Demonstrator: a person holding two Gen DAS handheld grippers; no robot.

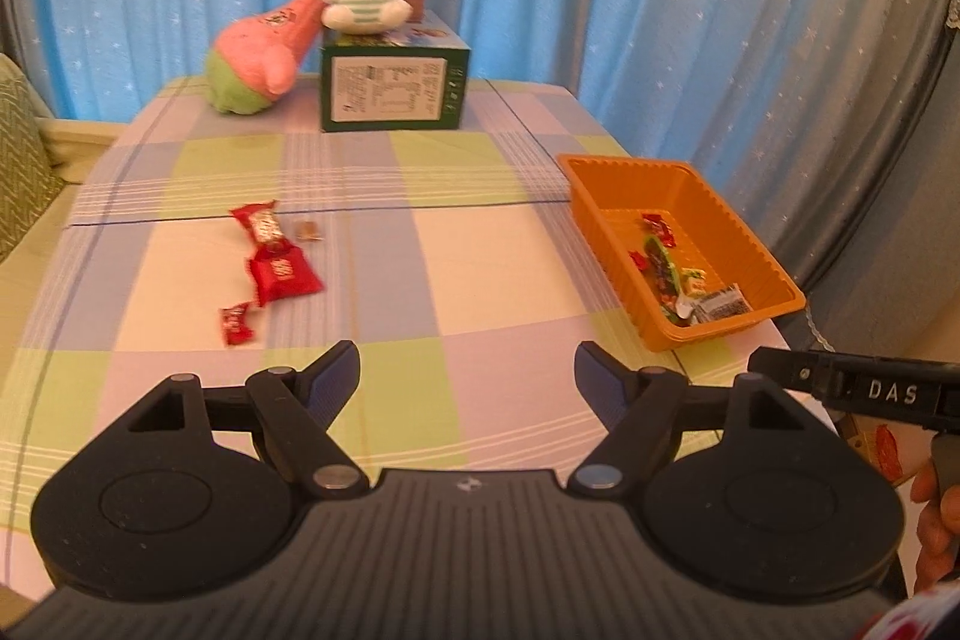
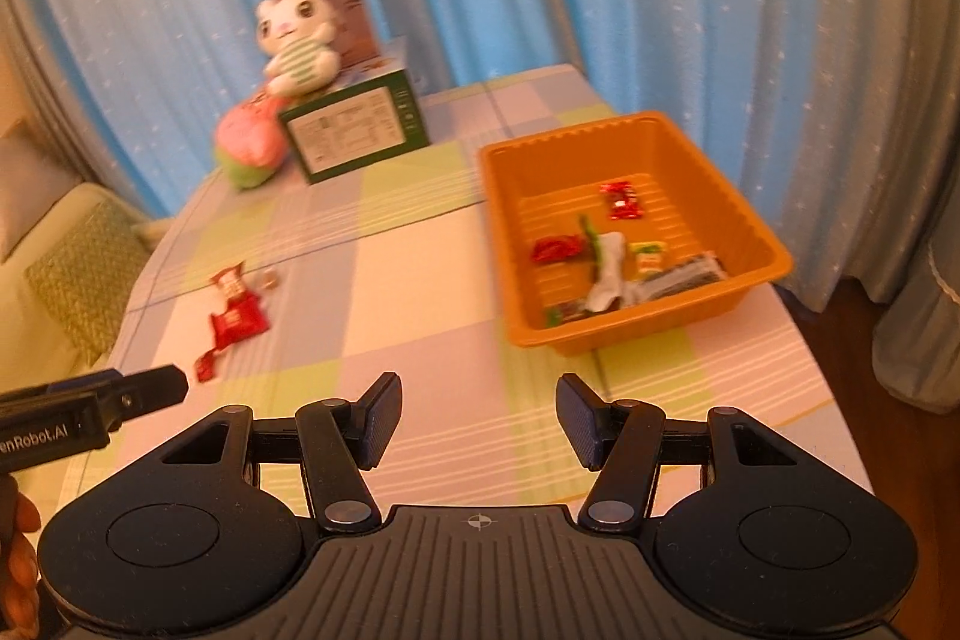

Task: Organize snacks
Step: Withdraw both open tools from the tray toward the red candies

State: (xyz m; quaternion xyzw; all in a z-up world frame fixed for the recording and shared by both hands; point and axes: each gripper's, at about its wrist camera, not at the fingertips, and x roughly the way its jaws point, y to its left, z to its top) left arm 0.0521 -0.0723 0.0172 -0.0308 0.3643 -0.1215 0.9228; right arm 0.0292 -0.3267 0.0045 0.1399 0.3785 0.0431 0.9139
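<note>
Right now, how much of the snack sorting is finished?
Partly done: several wrapped snacks lie in the orange tray. In hand: nothing; the left claw and right claw are both open. Left: three red snack packets and one small candy on the tablecloth.
</note>
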